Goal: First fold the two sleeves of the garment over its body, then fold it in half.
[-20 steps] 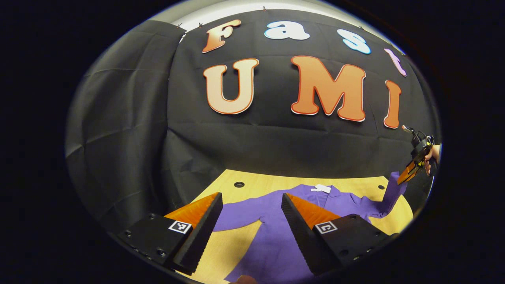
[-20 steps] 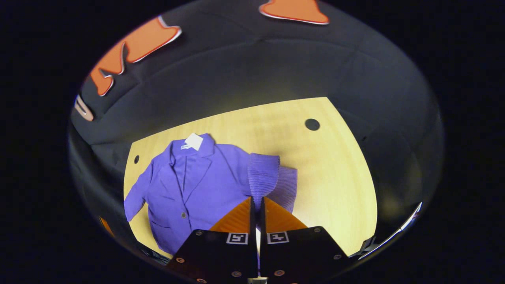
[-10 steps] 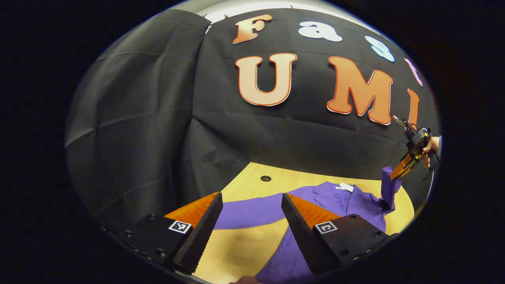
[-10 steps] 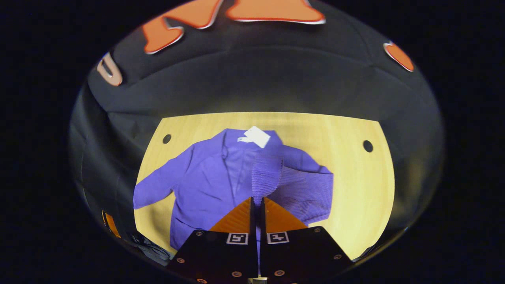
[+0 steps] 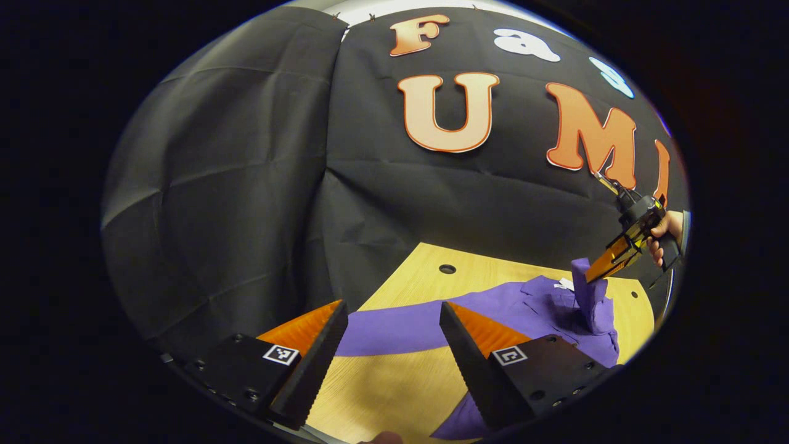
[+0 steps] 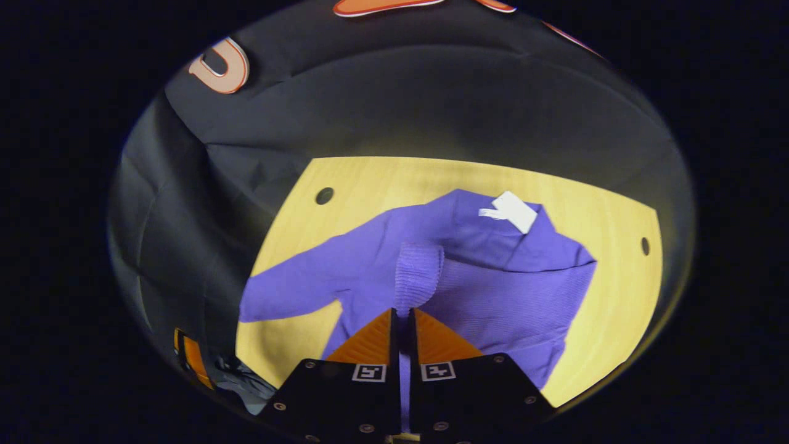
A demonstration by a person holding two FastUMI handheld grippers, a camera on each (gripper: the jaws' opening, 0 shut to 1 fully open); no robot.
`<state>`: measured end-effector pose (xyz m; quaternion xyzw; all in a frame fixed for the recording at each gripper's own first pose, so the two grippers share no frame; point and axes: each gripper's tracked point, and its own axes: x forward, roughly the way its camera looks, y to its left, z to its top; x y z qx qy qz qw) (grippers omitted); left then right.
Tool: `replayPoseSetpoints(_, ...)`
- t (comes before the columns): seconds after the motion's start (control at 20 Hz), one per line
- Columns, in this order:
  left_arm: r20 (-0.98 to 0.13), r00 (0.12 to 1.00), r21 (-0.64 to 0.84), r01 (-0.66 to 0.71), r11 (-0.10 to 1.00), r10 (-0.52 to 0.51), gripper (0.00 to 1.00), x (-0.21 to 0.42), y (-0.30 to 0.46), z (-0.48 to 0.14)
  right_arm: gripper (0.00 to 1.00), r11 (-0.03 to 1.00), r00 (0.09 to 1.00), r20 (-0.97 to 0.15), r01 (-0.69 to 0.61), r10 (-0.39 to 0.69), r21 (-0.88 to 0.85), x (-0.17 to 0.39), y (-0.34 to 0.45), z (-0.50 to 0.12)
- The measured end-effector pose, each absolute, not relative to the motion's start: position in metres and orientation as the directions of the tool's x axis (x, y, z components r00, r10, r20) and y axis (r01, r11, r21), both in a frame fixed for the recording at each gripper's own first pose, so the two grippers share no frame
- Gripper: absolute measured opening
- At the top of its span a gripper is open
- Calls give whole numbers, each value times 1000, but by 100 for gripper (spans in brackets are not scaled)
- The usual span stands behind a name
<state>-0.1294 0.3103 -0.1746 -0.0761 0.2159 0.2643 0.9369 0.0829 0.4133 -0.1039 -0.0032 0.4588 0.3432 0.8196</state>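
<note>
Purple jacket (image 6: pixel 493 290) lies flat on the wooden table (image 6: pixel 370 179), white tag (image 6: pixel 513 211) at the collar. The right gripper (image 6: pixel 402 314) pinches one sleeve's ribbed cuff (image 6: pixel 419 277), holding it up over the body. The left gripper (image 5: pixel 391 324) hovers spread wide above the other sleeve (image 5: pixel 400 324), which lies stretched out.

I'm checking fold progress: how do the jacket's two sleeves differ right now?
The right sleeve is pinched at its cuff by the right gripper and lifted over the jacket body; the left sleeve lies flat on the table, stretched outward. The right sleeve is bent across the front, the left is straight. The open left gripper hovers near the left sleeve without touching it. Both are the same purple fabric.
</note>
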Motion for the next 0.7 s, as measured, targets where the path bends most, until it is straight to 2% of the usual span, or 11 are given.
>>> replayPoseSetpoints(0.1,-462,751,-18,-540,842,472,98,-129,309,-186,19,719,300,-721,-581,625,381,71,429,-94)
replayPoseSetpoints(0.15,-470,744,-14,-545,839,475,98,-128,312,-190,18,707,300,-706,-588,641,392,70,429,-89)
replayPoseSetpoints(0.25,-486,730,-1,-549,836,479,98,-126,321,-194,51,696,341,-662,-600,667,393,76,424,-71)
replayPoseSetpoints(0.3,-496,722,6,-553,833,483,98,-124,326,-197,42,697,369,-638,-600,676,393,82,420,-61)
replayPoseSetpoints(0.45,-591,671,-11,-561,828,447,98,-110,346,-216,77,715,502,-529,-605,684,350,97,386,-19)
replayPoseSetpoints(0.5,-622,655,-19,-561,827,430,98,-104,352,-224,81,726,540,-503,-607,675,322,100,374,-9)
replayPoseSetpoints(0.55,-650,637,-23,-562,827,415,98,-98,359,-229,89,739,573,-483,-606,662,294,102,361,-2)
replayPoseSetpoints(0.7,-739,567,-30,-567,823,364,98,-77,378,-247,96,777,653,-432,-582,622,239,101,321,18)
